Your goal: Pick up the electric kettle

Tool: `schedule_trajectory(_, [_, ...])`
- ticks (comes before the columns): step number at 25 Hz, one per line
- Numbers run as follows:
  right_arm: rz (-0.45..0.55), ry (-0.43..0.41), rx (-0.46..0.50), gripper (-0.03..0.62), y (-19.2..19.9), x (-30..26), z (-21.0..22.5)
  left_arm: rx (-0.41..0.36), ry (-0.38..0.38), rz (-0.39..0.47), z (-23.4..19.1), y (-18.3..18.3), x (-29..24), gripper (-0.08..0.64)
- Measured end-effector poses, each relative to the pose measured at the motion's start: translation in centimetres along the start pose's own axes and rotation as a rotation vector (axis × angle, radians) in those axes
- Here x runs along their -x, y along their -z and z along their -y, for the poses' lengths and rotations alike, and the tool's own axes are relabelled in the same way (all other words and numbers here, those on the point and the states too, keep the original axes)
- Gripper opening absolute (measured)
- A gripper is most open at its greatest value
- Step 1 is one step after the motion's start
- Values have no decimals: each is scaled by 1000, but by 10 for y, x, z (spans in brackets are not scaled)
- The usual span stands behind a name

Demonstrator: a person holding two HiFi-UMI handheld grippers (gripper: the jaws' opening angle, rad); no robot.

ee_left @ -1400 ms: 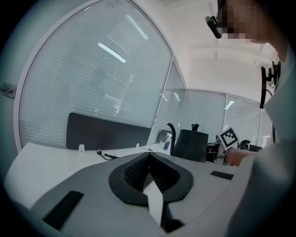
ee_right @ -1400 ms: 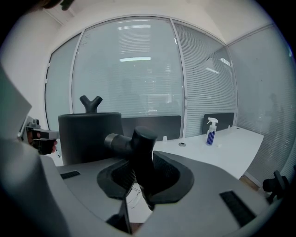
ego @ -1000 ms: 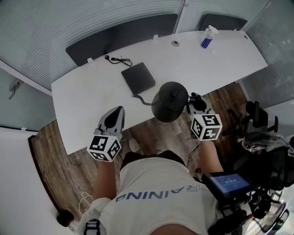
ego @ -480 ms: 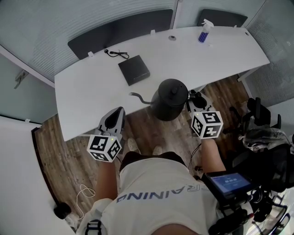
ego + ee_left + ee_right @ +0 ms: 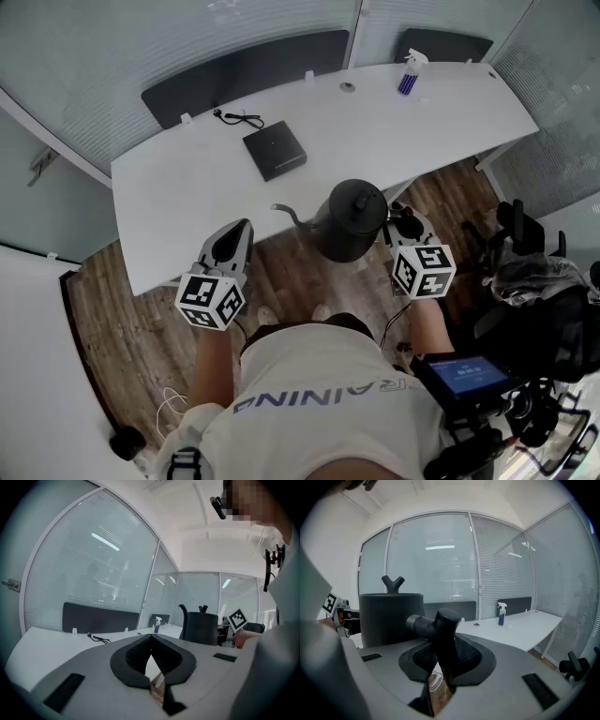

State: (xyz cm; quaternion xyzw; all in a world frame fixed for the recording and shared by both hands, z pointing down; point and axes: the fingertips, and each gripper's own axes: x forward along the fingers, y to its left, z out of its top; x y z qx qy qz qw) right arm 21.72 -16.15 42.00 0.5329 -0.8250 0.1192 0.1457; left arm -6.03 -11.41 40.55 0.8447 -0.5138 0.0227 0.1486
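The black electric kettle (image 5: 354, 217) hangs in the air just off the white table's (image 5: 187, 206) near edge, its thin spout pointing left. My right gripper (image 5: 403, 221) is shut on the kettle's handle (image 5: 443, 634), which stands between the jaws in the right gripper view, with the kettle body (image 5: 391, 618) to the left. My left gripper (image 5: 237, 228) is shut and empty, left of the kettle and apart from it. In the left gripper view its tips (image 5: 151, 637) meet, and the kettle (image 5: 200, 627) shows at the right.
A flat black square base (image 5: 275, 150) and a black cable (image 5: 239, 118) lie on the table. A spray bottle (image 5: 405, 73) stands at the far right of it. Office chairs (image 5: 525, 234) and a device with a blue screen (image 5: 466, 375) are on my right. Wooden floor lies below.
Both grippers and the held kettle have drawn back from the table toward the person; the kettle now hangs past the table's near edge, farther from the black base.
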Motion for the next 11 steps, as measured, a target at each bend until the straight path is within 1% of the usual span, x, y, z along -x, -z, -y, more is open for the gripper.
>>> schedule_trajectory(4, [13,11,-2,91,-6,-2,-17,-4,26,-13,-13,-2,7,14])
schedule_trajectory(11, [23,11,4,91,-13,-4,-40,-4,47,-2,-25,-10,14,14])
